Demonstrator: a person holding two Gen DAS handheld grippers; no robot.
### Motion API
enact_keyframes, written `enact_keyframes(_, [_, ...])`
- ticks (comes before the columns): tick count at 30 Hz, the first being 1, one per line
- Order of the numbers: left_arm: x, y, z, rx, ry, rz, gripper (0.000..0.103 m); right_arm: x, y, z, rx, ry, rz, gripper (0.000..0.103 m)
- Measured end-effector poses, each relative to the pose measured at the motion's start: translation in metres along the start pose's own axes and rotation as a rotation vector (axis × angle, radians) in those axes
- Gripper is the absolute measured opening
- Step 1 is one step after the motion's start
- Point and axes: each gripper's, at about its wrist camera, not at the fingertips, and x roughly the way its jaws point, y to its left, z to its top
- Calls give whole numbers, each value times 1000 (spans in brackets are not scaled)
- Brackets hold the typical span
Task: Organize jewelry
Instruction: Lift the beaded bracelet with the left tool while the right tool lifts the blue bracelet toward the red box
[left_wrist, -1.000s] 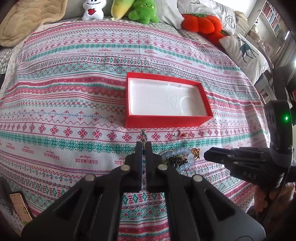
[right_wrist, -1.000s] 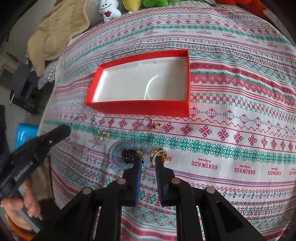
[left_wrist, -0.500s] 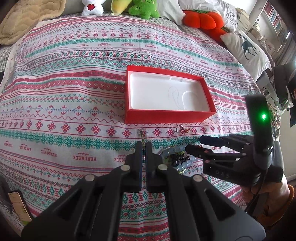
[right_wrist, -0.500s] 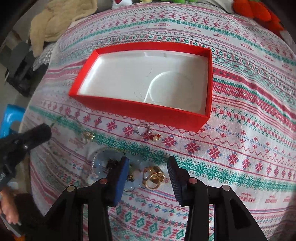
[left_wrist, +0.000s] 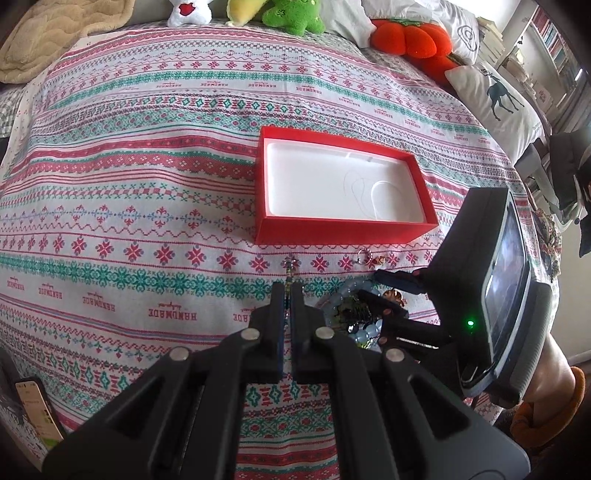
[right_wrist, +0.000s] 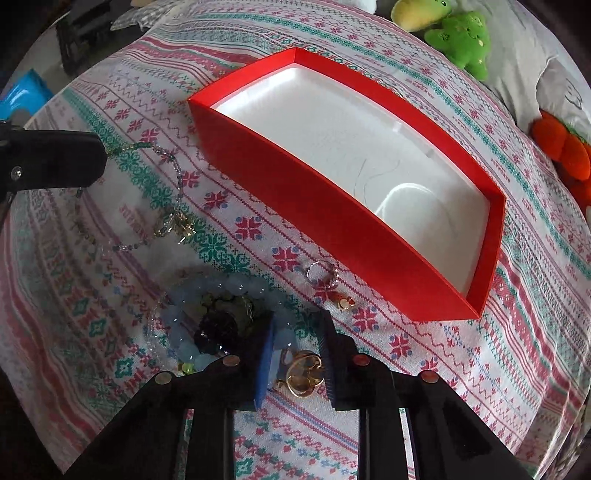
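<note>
Patterned bedding (left_wrist: 147, 206) is seen in the left wrist view, with a red box (left_wrist: 343, 232) lying open on it. A beaded necklace (left_wrist: 291, 266) is pinched by the closed left gripper (left_wrist: 286, 295). The right gripper (left_wrist: 384, 291) has been lowered onto the jewelry heap since a second ago.

From the right wrist, the gold rings (right_wrist: 304, 373) are framed between the closing jaws of the right gripper (right_wrist: 297, 350), which were spread wider shortly before. A pickup toward the box (right_wrist: 332, 221) is probably prepared.

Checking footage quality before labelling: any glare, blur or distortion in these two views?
Left wrist view: sharp, strong fisheye bowing, red box interior nearly blown out. Right wrist view: softer, slight blur on the pale blue bead bracelet, glare streaks across the box floor.
</note>
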Motion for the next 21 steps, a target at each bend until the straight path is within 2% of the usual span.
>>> enact_keyframes(4, [-2, 3, 2, -8, -4, -3, 3, -6, -2, 3, 37, -12, 39, 11])
enact_keyframes(11, [-16, 3, 2, -11, -32, -25, 3, -60, -20, -4, 147, -118, 177, 11])
enact_keyframes(21, [-28, -2, 5, -15, -71, -56, 3, -101, -27, -5, 216, -219, 247, 11])
